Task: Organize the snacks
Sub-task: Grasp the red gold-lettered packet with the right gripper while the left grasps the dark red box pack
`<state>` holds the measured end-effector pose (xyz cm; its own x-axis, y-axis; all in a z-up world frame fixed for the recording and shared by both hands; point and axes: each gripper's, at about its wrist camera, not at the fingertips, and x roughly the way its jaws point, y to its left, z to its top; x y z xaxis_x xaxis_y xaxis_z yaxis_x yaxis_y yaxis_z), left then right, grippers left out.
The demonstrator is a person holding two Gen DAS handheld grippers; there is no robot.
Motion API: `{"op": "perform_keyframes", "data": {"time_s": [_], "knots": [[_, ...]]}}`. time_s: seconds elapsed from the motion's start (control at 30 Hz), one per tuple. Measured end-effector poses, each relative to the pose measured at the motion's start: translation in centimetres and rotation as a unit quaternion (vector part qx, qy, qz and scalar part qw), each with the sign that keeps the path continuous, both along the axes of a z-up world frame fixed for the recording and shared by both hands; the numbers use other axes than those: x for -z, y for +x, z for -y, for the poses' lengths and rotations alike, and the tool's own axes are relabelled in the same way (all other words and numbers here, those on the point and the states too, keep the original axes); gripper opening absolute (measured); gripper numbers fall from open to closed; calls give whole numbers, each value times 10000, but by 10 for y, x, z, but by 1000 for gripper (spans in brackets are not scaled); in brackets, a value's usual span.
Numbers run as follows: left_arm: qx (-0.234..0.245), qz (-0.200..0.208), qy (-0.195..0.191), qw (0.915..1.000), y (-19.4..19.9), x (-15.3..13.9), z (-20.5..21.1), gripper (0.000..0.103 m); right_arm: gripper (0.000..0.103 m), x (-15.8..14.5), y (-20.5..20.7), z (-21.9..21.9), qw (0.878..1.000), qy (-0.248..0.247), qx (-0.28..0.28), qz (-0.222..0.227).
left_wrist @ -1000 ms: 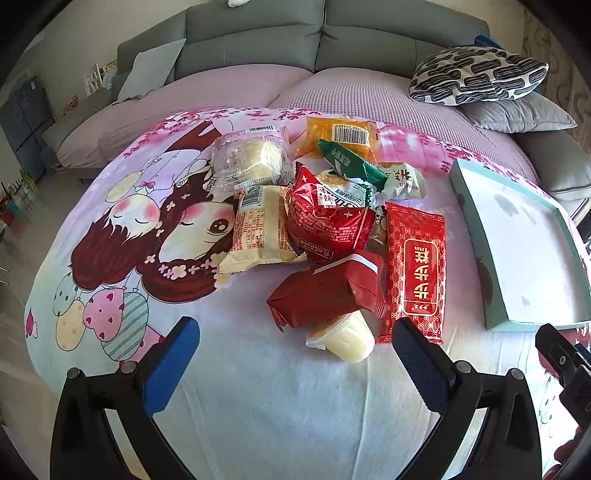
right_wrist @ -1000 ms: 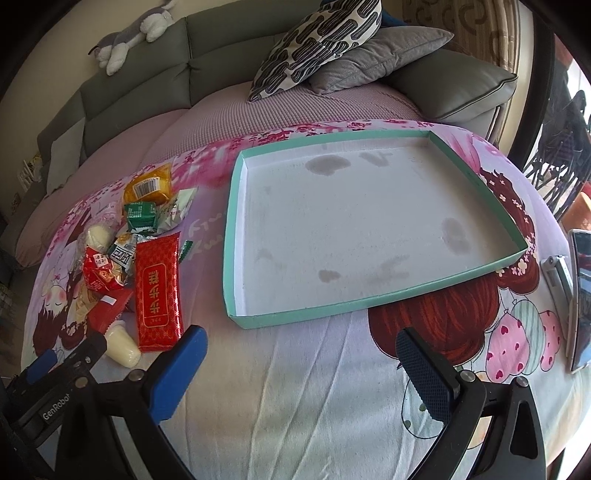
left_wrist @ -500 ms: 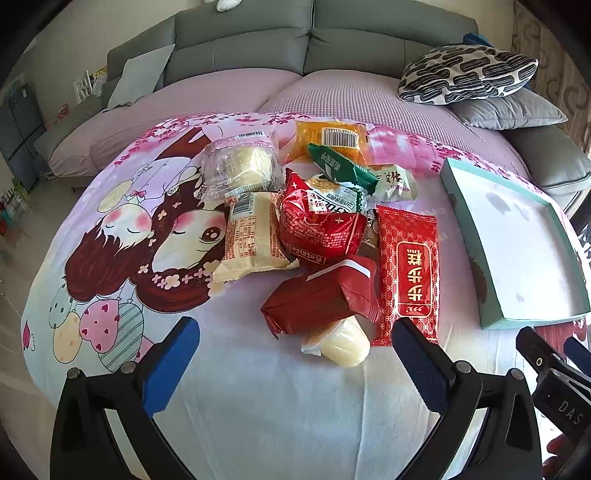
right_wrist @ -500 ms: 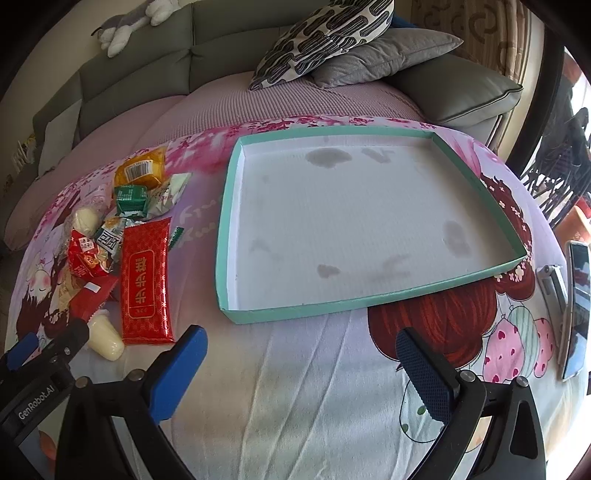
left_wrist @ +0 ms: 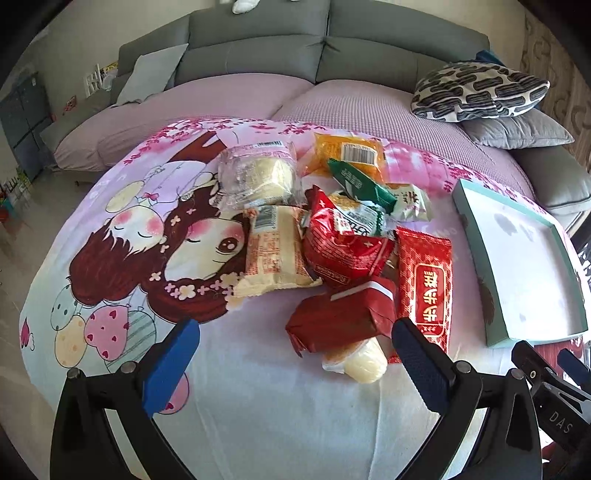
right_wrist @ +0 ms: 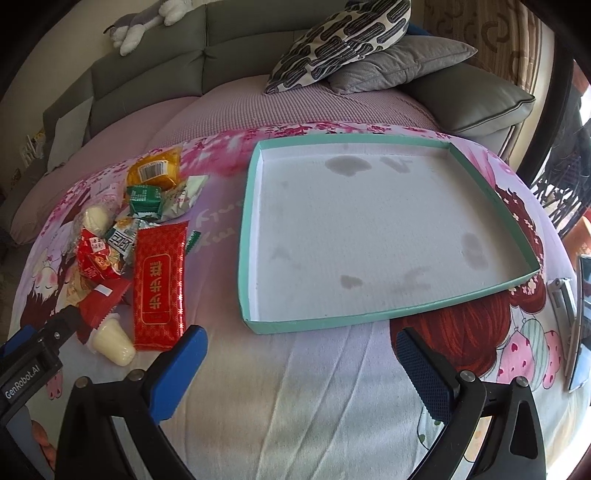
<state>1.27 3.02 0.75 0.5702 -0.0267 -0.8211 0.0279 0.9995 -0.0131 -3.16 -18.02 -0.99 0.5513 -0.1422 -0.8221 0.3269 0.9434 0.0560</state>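
Bright daylight from the right, sharp focus, fisheye-bent edges.

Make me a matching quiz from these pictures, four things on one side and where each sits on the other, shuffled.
Things:
1. flat red packet with gold characters
2. shallow teal-rimmed cardboard tray
3. orange snack bag with a barcode
4. black-and-white patterned cushion

Places:
A. far end of the snack pile
B. on the grey sofa
C. pile edge nearest the tray
D. right of the pile, nothing in it

Pairs: 1-C, 2-D, 3-A, 4-B

A patterned pillow lies on a grey cushion; perhaps a phone nearby.
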Motion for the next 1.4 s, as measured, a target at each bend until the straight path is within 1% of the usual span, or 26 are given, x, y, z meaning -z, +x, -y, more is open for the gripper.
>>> {"op": "perform_keyframes", "data": {"time_s": [0.07, 0.17, 0.27, 0.33, 0.4, 0.43, 0.53, 0.57, 0.7, 1.0, 1.03, 1.07, 1.1, 1.13, 1.23, 1.3, 1.33, 1.37, 1.4], "knots": [[-95, 5, -80, 9999, 3, -1, -8, 103, 103, -2, 5, -10, 9998, -14, -188, 80], [-152, -115, -216, 9996, 8, 1, -16, 103, 103, -8, 14, -24, 9986, 10, -460, 256], [-168, -320, -342, 9988, 12, 6, -20, 103, 103, -11, 23, -35, 9970, 91, -673, 363], [-122, -508, -519, 9973, 15, 11, -20, 103, 103, -11, 28, -41, 9965, 48, -749, 377], [-188, -592, -607, 9962, 18, 13, -23, 102, 103, -10, 31, -44, 9958, 43, -829, 373], [-209, -613, -726, 9953, 21, 13, -26, 102, 103, -8, 33, -45, 9957, 72, -859, 344], [-361, -746, -1289, 9882, 27, 15, -38, 102, 102, -3, 39, -49, 9949, 129, -966, 265], [-394, -751, -1379, 9868, 28, 14, -40, 102, 101, -2, 40, -51, 9944, 131, -1014, 253], [-330, -758, -1468, 9857, 33, 11, -34, 102, 96, 1, 47, -61, 9921, 154, -1219, 245], [-199, -1248, -1561, 9796, 48, 27, -17, 101, 87, 19, 62, -78, 9887, 36, -1499, -35], [-188, -1284, -1562, 9792, 50, 28, -15, 97, 87, 20, 64, -79, 9885, 20, -1511, -52], [-167, -1319, -1565, 9787, 51, 30, -13, 89, 85, 22, 65, -80, 9884, 1, -1516, -66], [-146, -1375, -1568, 9779, 53, 32, -11, 87, 82, 23, 67, -81, 9883, -27, -1524, -79], [-138, -1430, -1596, 9767, 54, 35, -9, 85, 81, 24, 69, -81, 9882, -34, -1530, -95], [-172, -1524, -1615, 9749, 56, 40, -8, 83, 78, 29, 75, -83, 9883, -19, -1520, -146], [-152, -1565, -1642, 9738, 58, 42, -6, 81, 71, 32, 77, -84, 9878, -18, -1540, -214], [-133, -1609, -1695, 9722, 59, 44, -5, 75, 69, 34, 77, -85, 9874, -18, -1562, -251], [-102, -1655, -1779, 9700, 59, 46, -4, 69, 66, 35, 77, -86, 9870, -22, -1585, -270], [-89, -1693, -1812, 9687, 59, 47, -3, 69, 62, 36, 77, -87, 9866, -26, -1603, -287]]}}
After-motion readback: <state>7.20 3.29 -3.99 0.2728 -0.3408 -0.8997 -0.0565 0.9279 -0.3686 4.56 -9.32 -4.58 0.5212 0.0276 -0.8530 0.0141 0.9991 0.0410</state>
